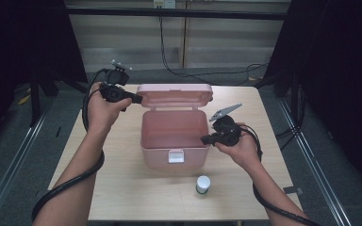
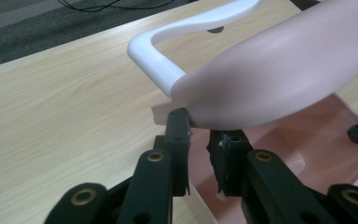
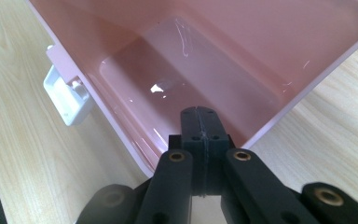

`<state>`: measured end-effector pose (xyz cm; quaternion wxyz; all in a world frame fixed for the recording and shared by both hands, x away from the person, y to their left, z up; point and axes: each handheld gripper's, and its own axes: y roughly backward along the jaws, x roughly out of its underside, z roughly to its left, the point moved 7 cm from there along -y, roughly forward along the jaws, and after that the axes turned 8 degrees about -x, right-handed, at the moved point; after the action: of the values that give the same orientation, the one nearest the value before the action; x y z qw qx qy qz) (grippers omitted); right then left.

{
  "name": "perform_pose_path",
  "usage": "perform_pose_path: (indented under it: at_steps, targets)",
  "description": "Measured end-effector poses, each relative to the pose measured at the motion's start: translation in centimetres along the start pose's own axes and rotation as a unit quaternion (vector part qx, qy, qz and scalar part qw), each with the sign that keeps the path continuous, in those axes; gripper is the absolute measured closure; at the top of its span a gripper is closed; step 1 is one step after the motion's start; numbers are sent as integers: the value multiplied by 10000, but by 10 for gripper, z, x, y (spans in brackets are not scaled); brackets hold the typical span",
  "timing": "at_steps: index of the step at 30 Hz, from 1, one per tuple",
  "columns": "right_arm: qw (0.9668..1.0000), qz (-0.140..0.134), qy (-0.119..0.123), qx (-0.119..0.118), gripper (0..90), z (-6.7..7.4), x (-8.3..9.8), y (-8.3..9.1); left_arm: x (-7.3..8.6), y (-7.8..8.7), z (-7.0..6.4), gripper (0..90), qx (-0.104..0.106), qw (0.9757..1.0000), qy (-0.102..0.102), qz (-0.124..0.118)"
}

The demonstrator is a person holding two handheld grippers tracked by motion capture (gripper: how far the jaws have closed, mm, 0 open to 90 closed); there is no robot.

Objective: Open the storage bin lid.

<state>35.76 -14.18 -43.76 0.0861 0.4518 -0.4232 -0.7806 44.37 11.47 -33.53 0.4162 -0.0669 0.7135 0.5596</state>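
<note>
Nearest, a small white-capped jar (image 1: pixel 203 184) stands on the counter (image 1: pixel 122 188), just in front of the pink box (image 1: pixel 172 141). The box sits mid-counter, open, its white latch (image 1: pixel 176 156) facing the person. The right gripper (image 1: pixel 206 139) rests at the box's right rim, its jaws pressed fully together with nothing between them. Farther back, the left gripper (image 1: pixel 139 99) meets the raised lid (image 1: pixel 174 95) at its left corner; its jaws stand narrowly apart, straddling the lid's edge beside the white handle (image 2: pixel 168 70).
</note>
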Motion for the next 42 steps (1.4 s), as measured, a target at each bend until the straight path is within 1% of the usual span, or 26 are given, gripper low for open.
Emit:
perform_pose_path:
  at_steps: [1,6,7,9,10,12,14,15,16,17,18,20,21,22,24,25,26,27,28,29,31,32,34,35,40,42]
  targets:
    - [10000,0,0,0,900,0,0,0,0,0,0,796,0,10000,0,0]
    - [10000,-15,54,-11,900,0,1,-1,-2,1,4,838,-12,9999,146,56]
    - [10000,-12,42,-12,900,0,1,-1,-3,1,5,857,-32,9998,176,113]
    - [10000,-38,50,-22,900,0,1,-1,-3,2,7,900,10,9997,217,107]
    - [10000,-47,42,-25,900,0,1,-1,-4,1,8,899,32,9996,267,87]
    - [10000,-44,48,-27,900,0,1,-1,-3,0,10,863,-38,9997,191,117]
    - [10000,-23,49,-20,900,0,1,-1,-2,-1,11,841,-107,9997,202,100]
    - [10000,-16,46,-15,900,0,1,-1,-1,-3,11,822,-125,9997,161,103]
    - [10000,-18,45,-21,900,0,1,-1,-1,-5,11,789,-113,9998,136,68]
    - [10000,-31,56,-23,900,0,1,-1,-1,-7,10,769,-137,9998,165,17]
    - [10000,-42,59,-21,900,0,1,-1,0,-8,10,768,-141,9998,133,39]
    - [10000,-58,46,-32,900,0,1,-1,0,-11,6,751,-61,9999,103,33]
    - [10000,-61,42,-34,900,0,1,-1,-1,-12,5,741,-97,9999,75,27]
    - [10000,-58,47,-29,900,0,1,-2,-3,-13,5,726,-163,9999,28,-41]
    - [10000,-7,15,-12,900,1,2,-2,-6,-15,3,701,-141,9998,34,-135]
    - [10000,-30,58,-30,900,1,2,-3,-7,-16,3,695,-165,9997,45,-173]
    - [10000,-17,54,-36,900,2,2,-4,-8,-17,3,696,-179,9997,9,-178]
    - [10000,-8,63,-35,900,2,3,-4,-10,-18,3,700,-228,9996,28,-191]
    - [9999,-29,84,-48,900,2,3,-5,-11,-19,3,724,-303,9993,73,-193]
    - [9999,-34,79,-52,900,2,3,-6,-12,-19,4,748,-314,9993,67,-188]
    - [9999,-18,83,-58,900,3,3,-7,-13,-19,5,761,-332,9992,180,-157]
    - [9999,10,96,-63,900,3,4,-7,-14,-19,6,770,-358,9991,178,-144]
    - [9999,23,109,-61,900,3,4,-7,-16,-19,6,783,-414,9988,243,-80]
    - [9999,20,119,-63,900,3,4,-7,-17,-20,6,788,-422,9988,245,-65]
    - [9998,-36,168,-129,900,3,5,-7,-20,-21,10,808,-448,9982,395,24]
    - [9998,-38,151,-143,900,4,5,-7,-22,-21,10,817,-477,9979,436,67]
